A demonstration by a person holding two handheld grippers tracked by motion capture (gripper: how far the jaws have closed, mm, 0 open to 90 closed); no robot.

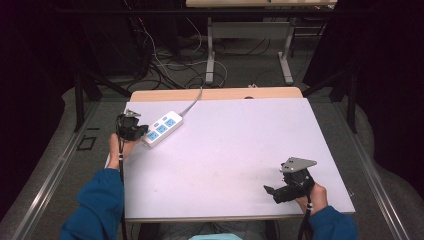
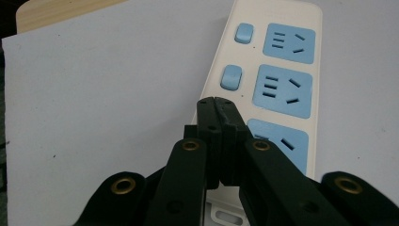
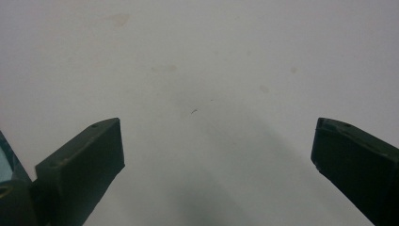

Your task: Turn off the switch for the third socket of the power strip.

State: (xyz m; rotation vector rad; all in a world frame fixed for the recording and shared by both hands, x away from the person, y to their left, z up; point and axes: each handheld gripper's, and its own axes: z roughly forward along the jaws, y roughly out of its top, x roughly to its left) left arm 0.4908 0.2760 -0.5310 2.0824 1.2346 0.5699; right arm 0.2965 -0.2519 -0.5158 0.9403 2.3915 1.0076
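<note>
White power strip (image 2: 263,89) (blue sockets, no legible writing); left gripper (image 2: 216,101) jaws closed, empty; right gripper (image 3: 216,141) jaws wide.

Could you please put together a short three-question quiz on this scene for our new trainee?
1. True or false: the left gripper has its jaws pressed together above the power strip.
2. How many blue sockets does the power strip carry? A) two B) three C) five
3. What lies between the jaws of the right gripper?

Key
1. True; the jaws meet with nothing between them.
2. B.
3. Nothing; the jaws stand wide apart over the bare white table.
</note>
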